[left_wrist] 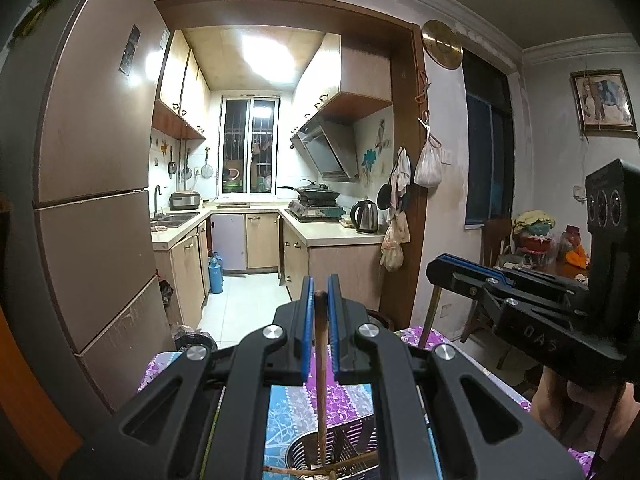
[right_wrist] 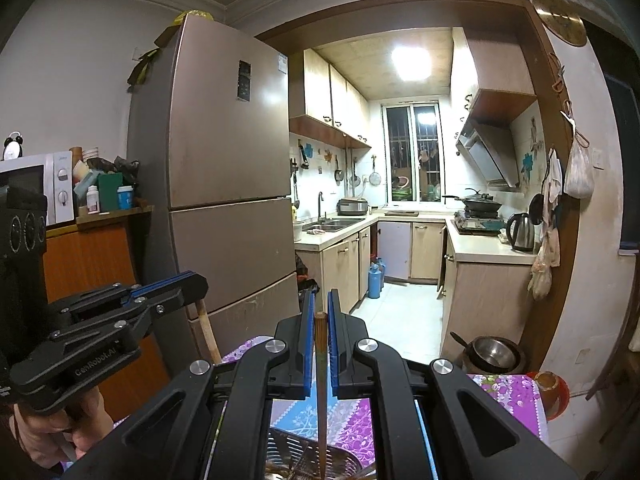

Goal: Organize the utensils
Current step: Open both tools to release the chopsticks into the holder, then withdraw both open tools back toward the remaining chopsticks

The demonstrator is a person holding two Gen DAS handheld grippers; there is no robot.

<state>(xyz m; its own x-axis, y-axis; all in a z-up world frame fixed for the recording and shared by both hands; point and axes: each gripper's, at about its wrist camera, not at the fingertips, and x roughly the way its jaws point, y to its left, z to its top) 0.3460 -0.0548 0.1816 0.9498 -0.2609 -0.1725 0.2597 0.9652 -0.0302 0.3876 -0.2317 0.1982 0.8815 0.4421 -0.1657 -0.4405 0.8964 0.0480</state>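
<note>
Chopstick (left_wrist: 320,344) pinched in left gripper (left_wrist: 320,284) — another (right_wrist: 321,360) in right gripper (right_wrist: 320,300), both over holder (left_wrist: 344,436).

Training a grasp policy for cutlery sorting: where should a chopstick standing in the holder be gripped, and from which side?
Grip its top end, from above. The chopstick stands near upright, its lower end in the slotted holder, so only the top is free. The left gripper pinches it there.

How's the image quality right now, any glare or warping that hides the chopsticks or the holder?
Left wrist view: ceiling light blown out, glare on the fridge door, edges bowed by fisheye; chopstick sharp between the left gripper fingers. Right wrist view: same glare; chopstick clear, perforated metal holder dim, mostly hidden.
</note>
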